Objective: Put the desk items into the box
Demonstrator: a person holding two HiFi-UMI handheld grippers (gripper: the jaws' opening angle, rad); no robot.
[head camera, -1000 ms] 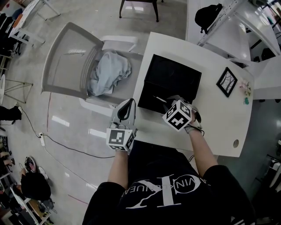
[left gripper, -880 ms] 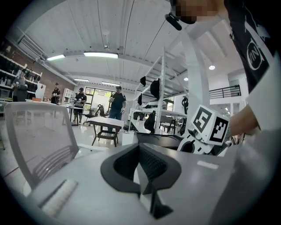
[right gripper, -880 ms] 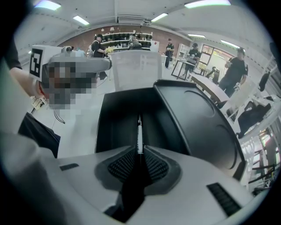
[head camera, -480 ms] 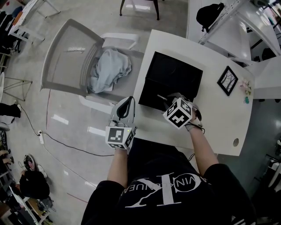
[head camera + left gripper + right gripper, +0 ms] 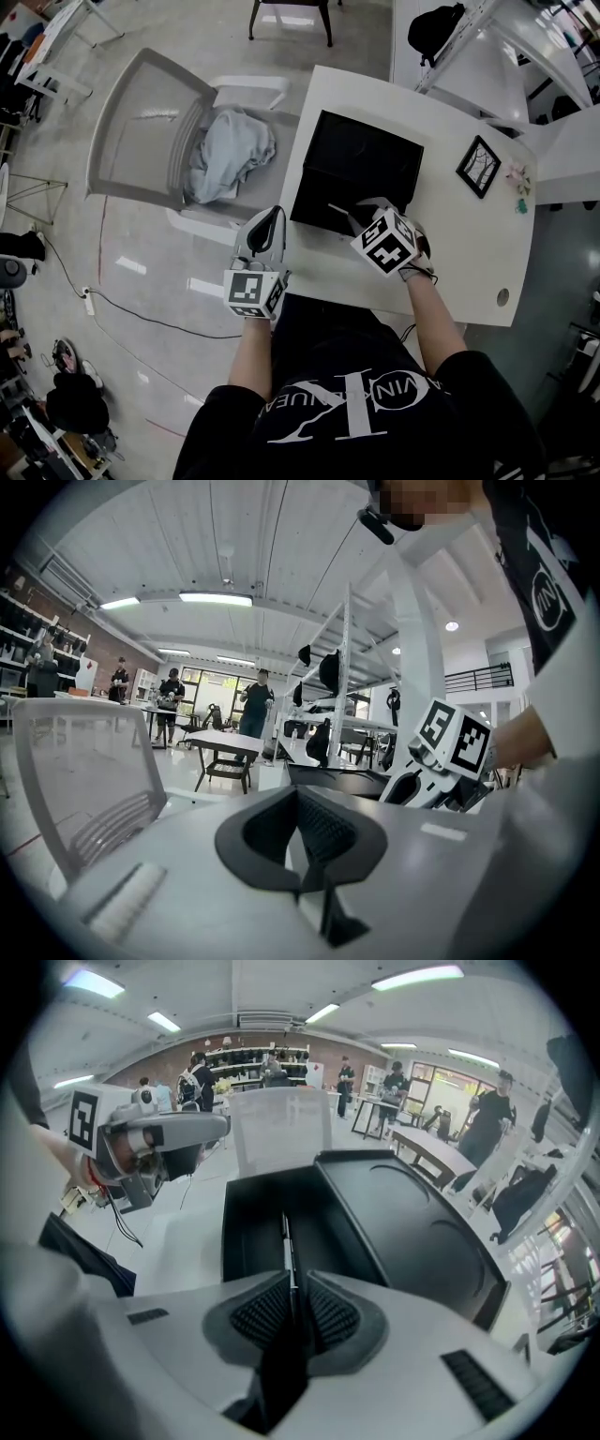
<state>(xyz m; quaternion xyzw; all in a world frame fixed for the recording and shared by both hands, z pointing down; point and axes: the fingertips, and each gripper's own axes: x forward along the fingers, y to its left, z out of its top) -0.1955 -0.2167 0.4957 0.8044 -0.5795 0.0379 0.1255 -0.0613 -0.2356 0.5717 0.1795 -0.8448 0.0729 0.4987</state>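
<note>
An open black box (image 5: 361, 155) lies on the white desk (image 5: 469, 253), its lid (image 5: 422, 1232) folded back. My right gripper (image 5: 362, 215) is shut on a thin pen (image 5: 286, 1239). The pen (image 5: 339, 210) sticks out over the box's near compartment (image 5: 258, 1218). My left gripper (image 5: 271, 219) hangs beyond the desk's left edge with its jaws shut and nothing in them, and it also shows in the right gripper view (image 5: 155, 1138). A small framed picture (image 5: 477, 166) lies at the desk's right.
A grey chair (image 5: 150, 131) with a pale cloth (image 5: 230, 155) on its seat stands left of the desk. Small trinkets (image 5: 518, 178) lie by the desk's right edge. A cable hole (image 5: 500, 296) is near the front right corner. Other people and tables are far back.
The right gripper has edged slightly forward with the pen over the box. The left gripper stays in about the same place.
</note>
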